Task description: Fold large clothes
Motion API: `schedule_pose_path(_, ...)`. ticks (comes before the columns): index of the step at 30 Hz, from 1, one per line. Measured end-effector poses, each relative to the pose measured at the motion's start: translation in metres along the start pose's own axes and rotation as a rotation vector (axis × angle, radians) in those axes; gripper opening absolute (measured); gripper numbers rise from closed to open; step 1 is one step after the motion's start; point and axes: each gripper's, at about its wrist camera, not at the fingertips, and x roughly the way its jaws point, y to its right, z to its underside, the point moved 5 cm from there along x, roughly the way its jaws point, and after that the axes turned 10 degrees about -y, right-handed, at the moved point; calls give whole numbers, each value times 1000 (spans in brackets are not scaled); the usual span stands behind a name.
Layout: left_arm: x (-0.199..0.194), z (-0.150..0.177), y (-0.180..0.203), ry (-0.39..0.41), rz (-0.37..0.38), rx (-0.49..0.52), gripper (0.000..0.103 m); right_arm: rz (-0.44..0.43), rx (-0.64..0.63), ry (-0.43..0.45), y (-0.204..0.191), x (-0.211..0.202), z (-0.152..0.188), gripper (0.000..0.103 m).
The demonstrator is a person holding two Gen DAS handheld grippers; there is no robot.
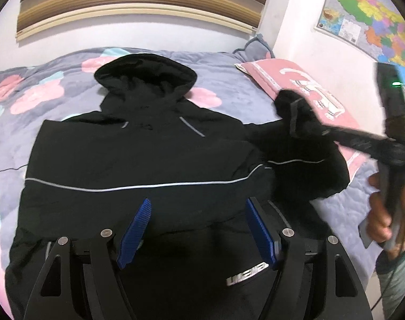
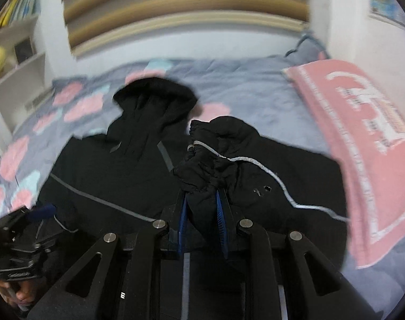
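A black hooded jacket (image 1: 128, 154) with thin grey piping lies flat on the bed, hood pointing to the far wall; it also shows in the right wrist view (image 2: 109, 176). My left gripper (image 1: 198, 205) is open and empty, hovering over the jacket's lower half. My right gripper (image 2: 201, 200) is shut on the jacket's right sleeve cuff (image 2: 199, 165) and holds it lifted over the jacket's body. In the left wrist view the right gripper (image 1: 295, 114) comes in from the right with the sleeve (image 1: 303, 170) bunched under it.
The bed has a grey quilt (image 1: 229, 66) with pink and blue flowers. A pink pillow (image 1: 303, 85) lies at the right by the wall. A map (image 1: 370, 16) hangs on the right wall. White shelves (image 2: 18, 53) stand at the left.
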Motion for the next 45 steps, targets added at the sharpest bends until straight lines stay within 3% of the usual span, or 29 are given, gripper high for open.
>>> schedule_pose_path(6,11,15,-23,-27,31,-34,74,19,-71,-155,-52,89,23,24)
schedule_pose_path(10,25,20,-30,-65,44,-48,74,27,-81,-198,-56,117,36,30)
schedule_pose_path(13,29,17,-29,-75,65,-51,74,-61,-59,-184,-51,100,38,44)
schedule_pose_path(14,30,14,-27,-73,84,-54,74,-98,-43,-165,-49,89,39,54)
schedule_pose_path(17,34,2,-20,-71,152,-61,74,-134,-9,-82,-35,51,45,65)
schedule_pose_path(21,44,-17,-2,-71,245,-76,74,-48,27,3,-11,23,64,65)
schedule_pose_path(25,65,-34,15,-92,313,-98,74,41,93,57,13,22,89,66)
schedule_pose_path(33,137,-54,31,-180,307,-156,74,-15,179,63,38,32,109,66)
schedule_pose_path(38,154,-58,40,-170,303,-150,74,-8,174,67,39,28,108,66)
schedule_pose_path(40,155,-60,46,-162,303,-125,57,4,170,72,39,23,107,66)
schedule_pose_path(41,156,-61,48,-171,315,-114,27,11,170,76,38,21,106,66)
schedule_pose_path(43,157,-64,51,-183,298,-94,27,32,174,91,40,14,100,66)
schedule_pose_path(45,145,-69,50,-143,290,-76,26,64,182,92,47,6,97,66)
